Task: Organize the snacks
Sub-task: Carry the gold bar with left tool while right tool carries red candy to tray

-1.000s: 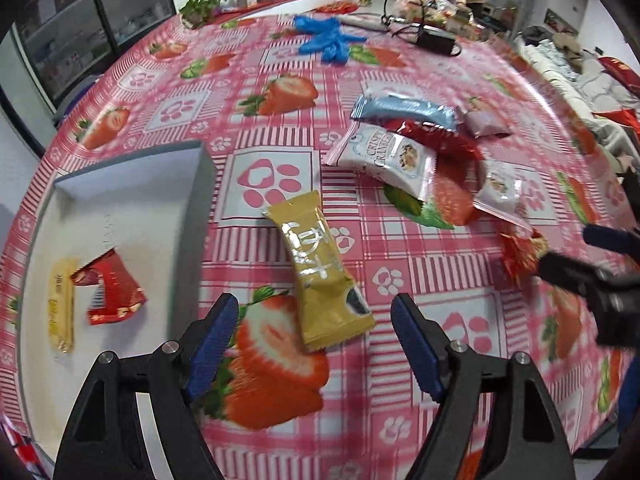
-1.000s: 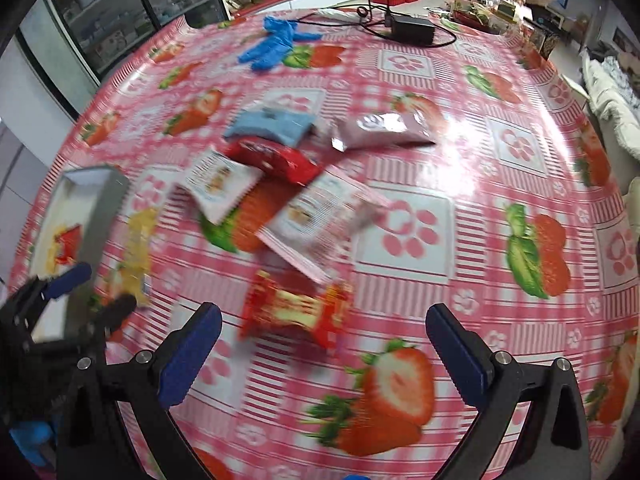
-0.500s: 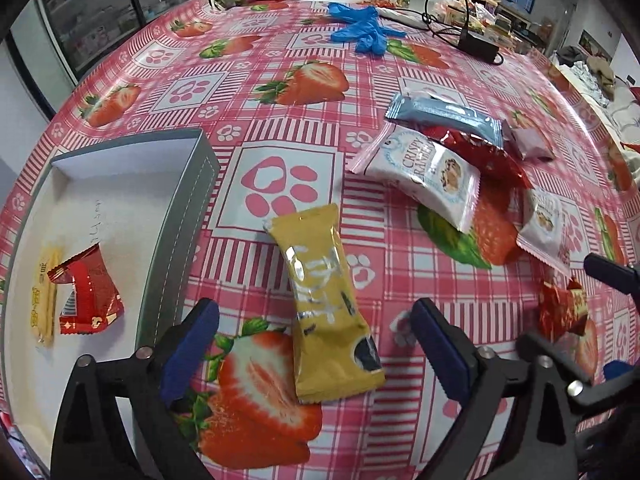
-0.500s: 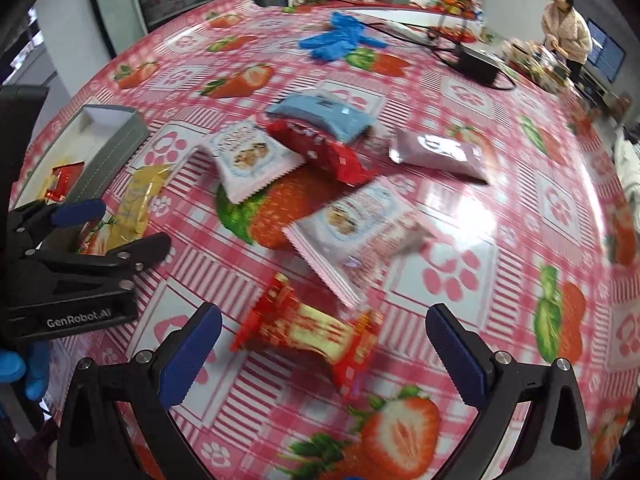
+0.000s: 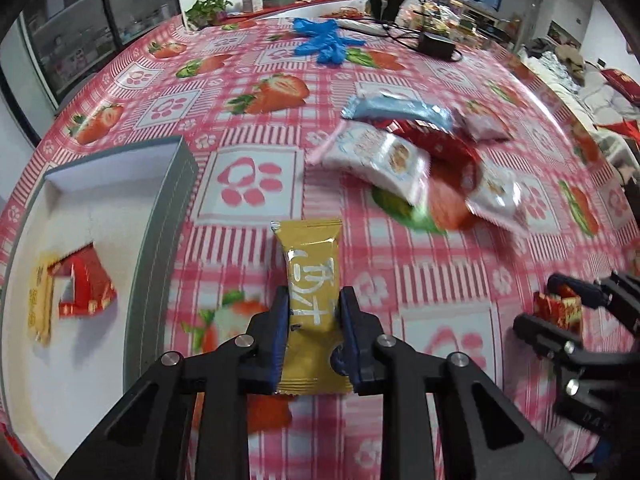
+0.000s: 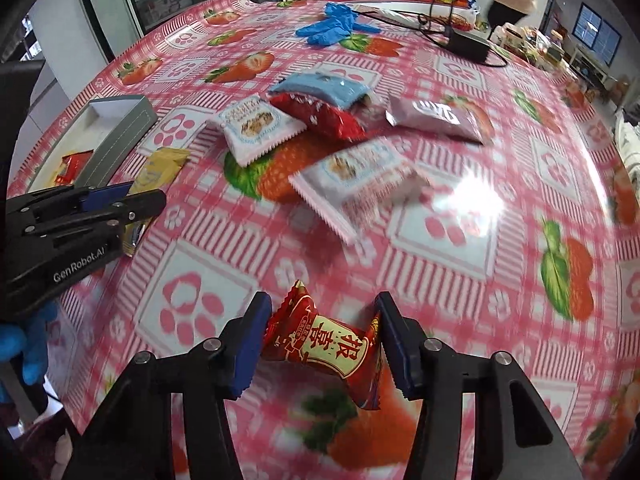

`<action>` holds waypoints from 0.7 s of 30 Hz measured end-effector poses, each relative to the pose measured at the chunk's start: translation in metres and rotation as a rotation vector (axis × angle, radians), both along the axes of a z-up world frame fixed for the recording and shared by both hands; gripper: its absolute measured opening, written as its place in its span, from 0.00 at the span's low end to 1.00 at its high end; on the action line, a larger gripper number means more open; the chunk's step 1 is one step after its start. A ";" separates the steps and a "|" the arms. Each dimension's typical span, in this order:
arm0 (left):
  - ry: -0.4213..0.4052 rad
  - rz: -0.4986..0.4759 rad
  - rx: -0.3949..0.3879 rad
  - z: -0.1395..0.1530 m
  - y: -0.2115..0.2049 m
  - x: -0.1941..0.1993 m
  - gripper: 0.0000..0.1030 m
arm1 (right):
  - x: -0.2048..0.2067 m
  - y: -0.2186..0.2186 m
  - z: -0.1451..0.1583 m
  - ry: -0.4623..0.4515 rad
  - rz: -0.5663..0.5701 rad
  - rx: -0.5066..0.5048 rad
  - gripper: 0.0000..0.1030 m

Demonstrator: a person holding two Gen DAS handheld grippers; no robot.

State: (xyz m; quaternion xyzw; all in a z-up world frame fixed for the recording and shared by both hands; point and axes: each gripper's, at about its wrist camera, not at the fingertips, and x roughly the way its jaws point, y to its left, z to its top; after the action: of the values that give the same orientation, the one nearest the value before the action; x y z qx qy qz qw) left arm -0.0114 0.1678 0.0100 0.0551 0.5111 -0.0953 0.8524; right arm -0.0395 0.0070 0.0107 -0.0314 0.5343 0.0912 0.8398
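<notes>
Fingers of the left gripper (image 5: 314, 312) have just been closing and are pinching the gold packet (image 5: 312, 300) across its width, beside the grey box (image 5: 160, 240). Right gripper (image 6: 320, 340) jaws have been closing and are touching the red candy (image 6: 324, 344) on the tablecloth (image 6: 440, 240). Both wrappers are looking light, crinkly and slippery; mid-body grips are suiting them best.

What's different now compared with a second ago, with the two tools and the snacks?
The left tool has just closed on the gold snack packet, pads pressing its sides. The right tool has been closing around the red candy packet, both pads at its ends. The grey box with its two snacks and the snack pile stayed put.
</notes>
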 end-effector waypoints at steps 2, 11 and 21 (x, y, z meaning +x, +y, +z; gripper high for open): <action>-0.008 -0.009 0.002 0.000 0.000 -0.014 0.26 | -0.010 -0.004 0.000 -0.001 -0.007 0.007 0.53; 0.008 -0.003 -0.003 0.001 0.001 -0.045 0.26 | -0.036 -0.017 0.003 -0.013 -0.042 0.043 0.53; 0.032 0.007 -0.009 0.003 0.000 -0.057 0.26 | -0.050 -0.025 0.016 -0.045 -0.068 0.072 0.53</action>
State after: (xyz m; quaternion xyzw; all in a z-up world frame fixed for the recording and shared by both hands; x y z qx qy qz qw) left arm -0.0683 0.1680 0.0133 0.0480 0.5242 -0.0957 0.8448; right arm -0.0898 -0.0180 0.0266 0.0149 0.5125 0.0812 0.8547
